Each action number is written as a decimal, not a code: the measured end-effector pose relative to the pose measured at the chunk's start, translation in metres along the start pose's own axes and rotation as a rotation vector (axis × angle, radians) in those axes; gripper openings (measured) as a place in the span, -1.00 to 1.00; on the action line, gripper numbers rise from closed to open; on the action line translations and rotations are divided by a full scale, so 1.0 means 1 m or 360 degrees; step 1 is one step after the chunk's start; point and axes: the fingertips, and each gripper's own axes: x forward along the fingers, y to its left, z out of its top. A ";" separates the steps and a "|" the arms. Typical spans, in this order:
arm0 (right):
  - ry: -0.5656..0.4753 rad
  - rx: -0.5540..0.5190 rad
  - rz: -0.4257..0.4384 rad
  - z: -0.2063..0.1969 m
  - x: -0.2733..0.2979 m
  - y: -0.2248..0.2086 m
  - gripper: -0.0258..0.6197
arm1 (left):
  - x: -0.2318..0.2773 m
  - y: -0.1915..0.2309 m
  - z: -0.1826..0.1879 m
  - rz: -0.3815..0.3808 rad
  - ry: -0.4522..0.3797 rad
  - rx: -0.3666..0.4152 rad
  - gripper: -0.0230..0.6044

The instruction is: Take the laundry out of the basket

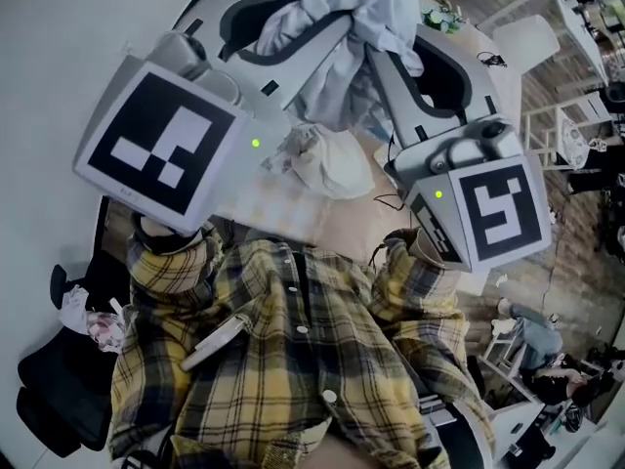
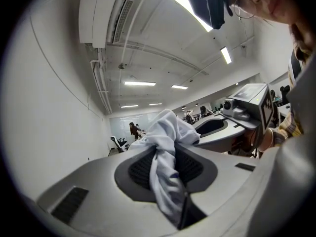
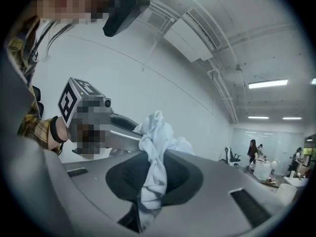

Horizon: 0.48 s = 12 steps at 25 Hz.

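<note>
A: How far along is the person?
B: A pale white crumpled cloth garment (image 1: 342,57) hangs at twelve o'clock in the head view, with the left tool (image 2: 168,147) and right tool (image 3: 154,154) both clamped narrowly on it.
A: And what remains?
B: Likely setting it down. The basket is out of view.

The room is bright. Long ceiling lights (image 2: 139,83) shine down, and the nearest light (image 2: 182,3) glares white. The left gripper view and the right gripper view bend like a fishbowl and go black at the corners. The white cloth (image 2: 163,142) looks sharp; the far end of the room looks fuzzy. Shadows are soft.
</note>
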 end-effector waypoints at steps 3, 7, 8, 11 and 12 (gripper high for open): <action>-0.0031 0.0022 0.0060 0.007 0.029 0.023 -0.70 | -0.023 0.026 -0.014 0.0052 0.0028 0.0002 -0.53; -0.0051 0.0047 0.0130 0.010 0.064 0.053 -0.70 | -0.050 0.056 -0.034 0.0106 0.0071 -0.0024 -0.53; -0.0038 0.0048 0.0144 0.007 0.070 0.058 -0.70 | -0.053 0.061 -0.039 0.0109 0.0084 -0.0033 -0.53; 0.0014 0.0084 0.0146 -0.007 0.082 0.065 -0.70 | -0.054 0.068 -0.058 0.0084 0.0117 -0.0074 -0.53; 0.0025 0.0105 0.0140 -0.012 0.085 0.066 -0.70 | -0.052 0.068 -0.064 0.0067 0.0120 -0.0092 -0.53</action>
